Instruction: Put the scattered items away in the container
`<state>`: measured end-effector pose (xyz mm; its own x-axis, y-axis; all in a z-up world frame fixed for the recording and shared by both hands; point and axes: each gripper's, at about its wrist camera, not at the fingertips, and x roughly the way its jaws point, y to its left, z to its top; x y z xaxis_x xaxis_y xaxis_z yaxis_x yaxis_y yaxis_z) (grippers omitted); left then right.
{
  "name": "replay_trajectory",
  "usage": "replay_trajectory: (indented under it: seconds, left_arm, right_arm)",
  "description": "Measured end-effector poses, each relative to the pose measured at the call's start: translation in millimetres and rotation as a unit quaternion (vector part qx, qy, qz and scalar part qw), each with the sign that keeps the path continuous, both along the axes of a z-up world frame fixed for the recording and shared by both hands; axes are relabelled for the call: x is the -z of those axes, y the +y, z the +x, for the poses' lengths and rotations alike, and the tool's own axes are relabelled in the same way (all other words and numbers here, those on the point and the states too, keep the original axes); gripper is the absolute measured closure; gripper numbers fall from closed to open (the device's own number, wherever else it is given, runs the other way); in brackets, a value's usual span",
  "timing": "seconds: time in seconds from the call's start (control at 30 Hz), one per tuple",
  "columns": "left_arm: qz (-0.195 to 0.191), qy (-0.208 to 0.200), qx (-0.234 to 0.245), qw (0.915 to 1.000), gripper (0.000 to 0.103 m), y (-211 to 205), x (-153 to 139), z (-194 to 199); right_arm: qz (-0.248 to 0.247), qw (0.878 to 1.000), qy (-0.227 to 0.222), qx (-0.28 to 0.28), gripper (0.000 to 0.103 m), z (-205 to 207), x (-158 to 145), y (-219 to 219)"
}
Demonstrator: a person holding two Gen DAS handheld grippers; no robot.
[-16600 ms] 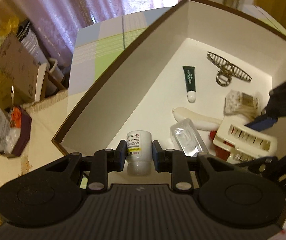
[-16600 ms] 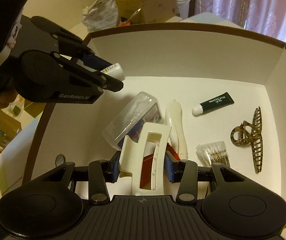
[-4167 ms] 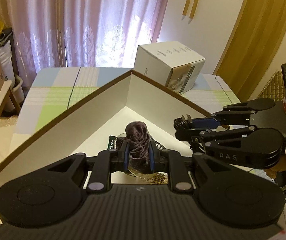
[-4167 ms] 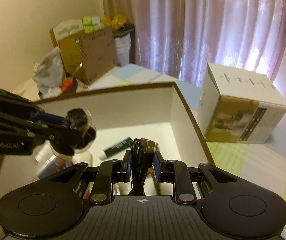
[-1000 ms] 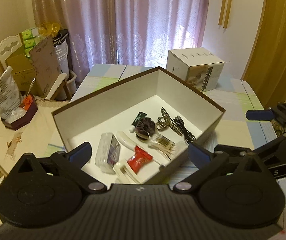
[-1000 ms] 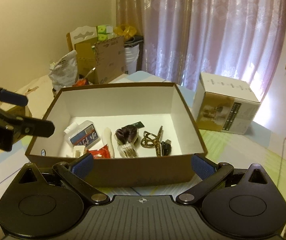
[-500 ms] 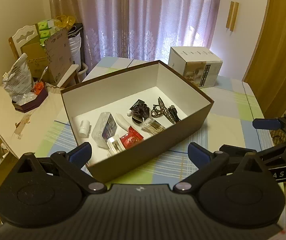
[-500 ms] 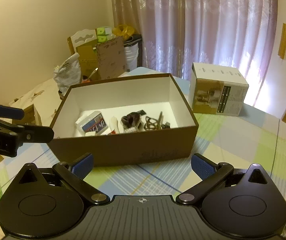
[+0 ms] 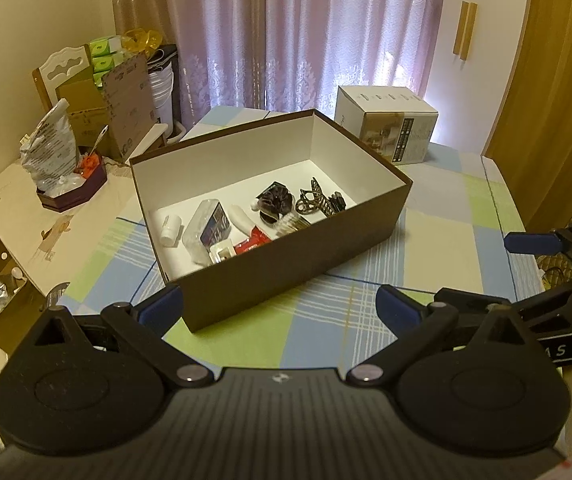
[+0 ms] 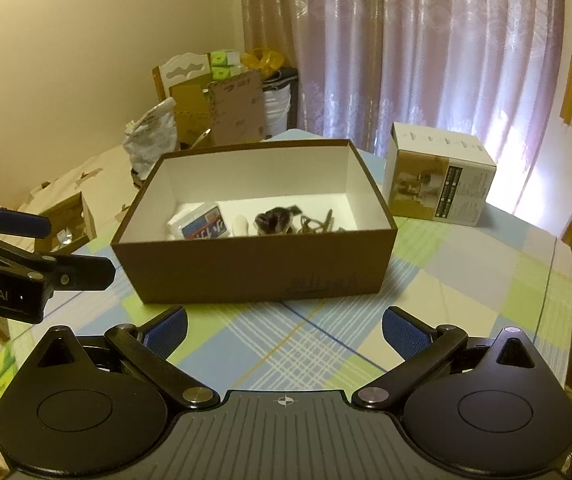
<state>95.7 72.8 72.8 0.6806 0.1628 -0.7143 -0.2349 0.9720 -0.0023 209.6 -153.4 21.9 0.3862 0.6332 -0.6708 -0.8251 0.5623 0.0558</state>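
One brown cardboard box (image 9: 293,256), white inside, stands open-topped near the middle of the checked surface (image 9: 445,248). Inside it lie a small white bottle (image 9: 170,229), a clear plastic case (image 9: 206,229), a dark scrunchie (image 9: 273,201), a brown hair claw (image 9: 310,201), cotton swabs (image 9: 293,222) and a red packet (image 9: 254,241), crowded toward its near wall. One white carton (image 10: 439,178) stands just behind the box's right corner. The left hand-held gripper (image 9: 280,306) and the right hand-held gripper (image 10: 284,326) both hang in front of the box with fingers spread wide, holding nothing. Bare cloth lies between grippers and box; cartons and bags clutter the far left.
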Motion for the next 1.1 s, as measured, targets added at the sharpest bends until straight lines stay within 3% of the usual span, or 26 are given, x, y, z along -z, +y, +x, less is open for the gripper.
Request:
replay_trajectory:
  seconds: [1.1]
  left_arm:
    - [0.017, 0.013, -0.009, 0.9997, 0.002, -54, 16, -48]
  right_arm:
    - [-0.005, 1.000, -0.002, -0.014, 0.002, -45, 15, -48]
